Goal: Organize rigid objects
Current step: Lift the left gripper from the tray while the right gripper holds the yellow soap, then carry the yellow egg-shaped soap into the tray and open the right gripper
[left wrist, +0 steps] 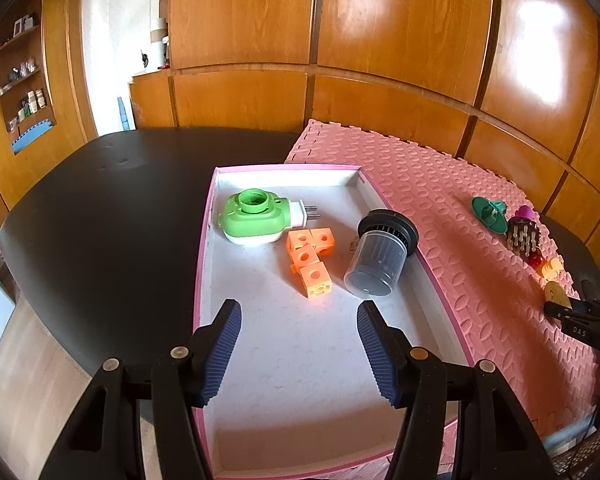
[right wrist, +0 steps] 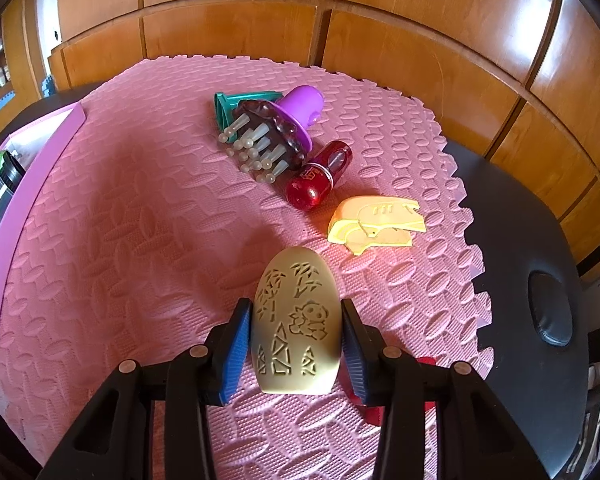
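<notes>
Left tongs [left wrist: 299, 334]: held apart with nothing between the blue ribbed pads, poised over the near part of the tray.
Right tongs [right wrist: 297, 338]: clamped on the pale olive oval plastic piece with cut-out animal and leaf patterns [right wrist: 295, 322], one blue pad on each long side; the piece is seen just above the mat.
Tray: a shallow white rectangular tray with a pink rim [left wrist: 206, 240] is set on the black worktop [left wrist: 100, 208], its right edge against the pink foam puzzle mat [left wrist: 460, 240].
Tray contents: a green and white plug-in device with a round opening [left wrist: 256, 220] is found at the far left; a cluster of orange plastic linking cubes [left wrist: 310, 258] lies just beside it; a smoky transparent cylindrical cup with a black ribbed cap [left wrist: 380, 258] lies on its side near the right wall.
Mat contents: a teal plastic funnel-shaped piece [right wrist: 236, 110], a dark brush head with pale bristle pegs [right wrist: 264, 144], a purple plastic cap [right wrist: 302, 110], a red glossy bottle [right wrist: 320, 178] and a yellow flat plastic cutter shape [right wrist: 376, 220] are gathered at the far side, outside the tray.
</notes>
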Tool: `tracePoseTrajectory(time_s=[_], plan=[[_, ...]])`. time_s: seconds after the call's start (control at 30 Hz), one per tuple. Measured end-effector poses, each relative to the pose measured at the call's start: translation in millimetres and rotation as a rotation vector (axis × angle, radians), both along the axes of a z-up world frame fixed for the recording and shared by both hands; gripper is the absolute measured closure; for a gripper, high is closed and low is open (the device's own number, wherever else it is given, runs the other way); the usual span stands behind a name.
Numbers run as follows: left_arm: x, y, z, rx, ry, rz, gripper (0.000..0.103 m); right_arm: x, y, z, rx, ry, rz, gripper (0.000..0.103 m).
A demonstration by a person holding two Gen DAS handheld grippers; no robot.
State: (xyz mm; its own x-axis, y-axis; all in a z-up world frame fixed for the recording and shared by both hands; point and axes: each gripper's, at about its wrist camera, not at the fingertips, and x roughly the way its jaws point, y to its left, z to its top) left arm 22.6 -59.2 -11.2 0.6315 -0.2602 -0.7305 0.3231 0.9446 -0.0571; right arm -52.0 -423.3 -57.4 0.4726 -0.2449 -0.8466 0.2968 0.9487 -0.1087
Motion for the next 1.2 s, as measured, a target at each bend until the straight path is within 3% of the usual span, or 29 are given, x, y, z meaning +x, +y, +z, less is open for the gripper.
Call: tracePoseTrajectory(time_s=[0.53, 0.7, 1.2], plan=[[-0.5, 23.5, 2.7, 0.0, -0.019, 0.055, 0.042, 4.9, 4.9, -0.1, 0.124, -0.013, 0.029, 0.06], [1.2, 32.6, 1.0, 0.003, -0.015, 0.079, 0.042, 6.8, 14.7, 11.0, 0.2, -0.068, 0.034, 0.06], [8.2, 66.1, -1.5, -0.014, 0.003, 0.167, 0.042, 67.4, 158.0, 53.4, 0.352, -0.2, 0.333, 0.06]])
